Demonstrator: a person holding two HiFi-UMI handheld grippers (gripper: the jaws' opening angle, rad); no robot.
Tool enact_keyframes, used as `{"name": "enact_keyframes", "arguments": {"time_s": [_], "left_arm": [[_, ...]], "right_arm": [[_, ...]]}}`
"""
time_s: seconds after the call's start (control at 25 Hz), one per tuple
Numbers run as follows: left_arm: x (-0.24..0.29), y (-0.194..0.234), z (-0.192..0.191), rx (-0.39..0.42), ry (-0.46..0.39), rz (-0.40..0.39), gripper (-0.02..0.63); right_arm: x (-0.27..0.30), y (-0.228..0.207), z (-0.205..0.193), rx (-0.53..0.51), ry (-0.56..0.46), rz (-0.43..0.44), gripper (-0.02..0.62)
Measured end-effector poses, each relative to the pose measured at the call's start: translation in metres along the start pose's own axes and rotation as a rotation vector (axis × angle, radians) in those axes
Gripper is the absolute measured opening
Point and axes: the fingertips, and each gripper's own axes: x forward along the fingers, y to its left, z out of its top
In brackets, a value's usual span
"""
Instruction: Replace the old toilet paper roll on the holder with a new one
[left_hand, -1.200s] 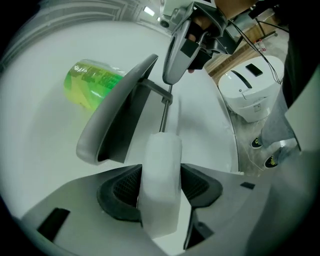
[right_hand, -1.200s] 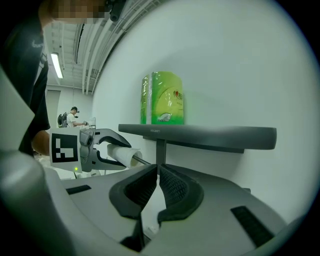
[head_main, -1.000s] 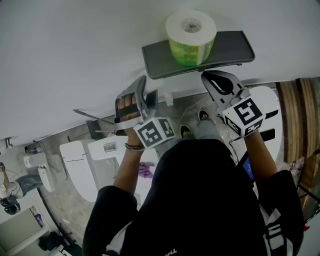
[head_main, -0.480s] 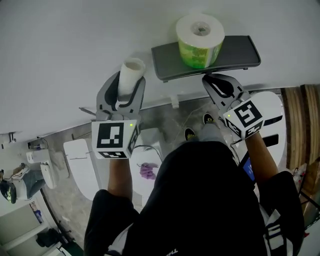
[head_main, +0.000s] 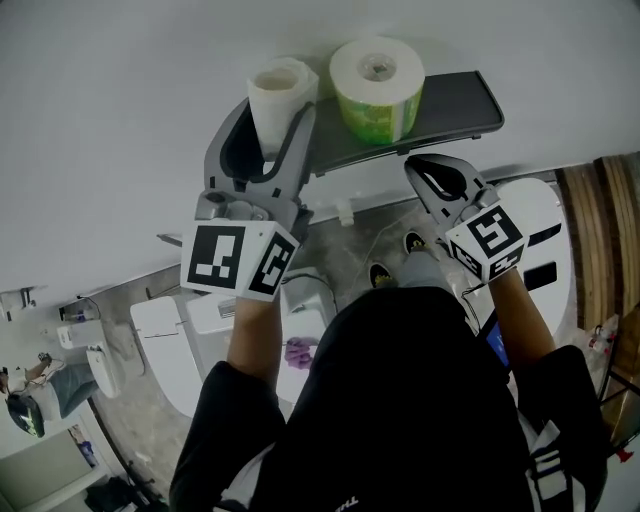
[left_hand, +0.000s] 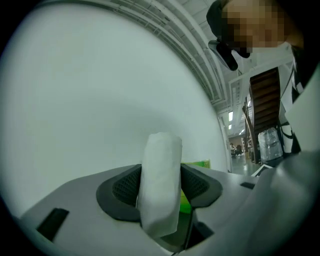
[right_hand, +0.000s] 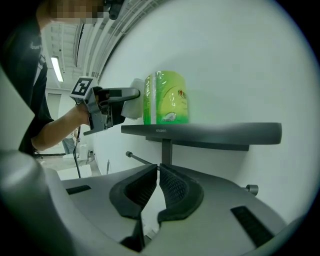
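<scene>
A green-wrapped toilet roll (head_main: 377, 85) stands on the grey shelf (head_main: 458, 105).

Holds the left gripper (head_main: 272, 112) level and up high, left forearm (head_main: 252, 335) bare and stretched straight behind its marker cube (head_main: 238, 260). Clamps a thin white roll (head_main: 281, 92) upright between that gripper's jaws, pads pressed on either side. Holds the right gripper (head_main: 415, 165) tipped slightly down, jaws pressed together with nothing between, right forearm (head_main: 522, 320) trailing behind it.
</scene>
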Motion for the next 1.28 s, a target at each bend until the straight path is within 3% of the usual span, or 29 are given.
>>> {"name": "enact_keyframes", "arguments": {"time_s": [0.28, 0.56, 1.28], "left_arm": [[0.018, -0.003, -0.016, -0.025, 0.002, -0.033, 0.244], [0.026, -0.007, -0.017, -0.110, -0.050, -0.083, 0.244], [0.016, -0.009, -0.045, -0.047, 0.074, -0.157, 0.318]], "right_arm": [[-0.008, -0.007, -0.009, 0.011, 0.006, -0.026, 0.028], [-0.009, -0.007, -0.010, 0.018, 0.007, -0.030, 0.028], [-0.016, -0.002, 0.010, 0.054, -0.016, -0.017, 0.028]]}}
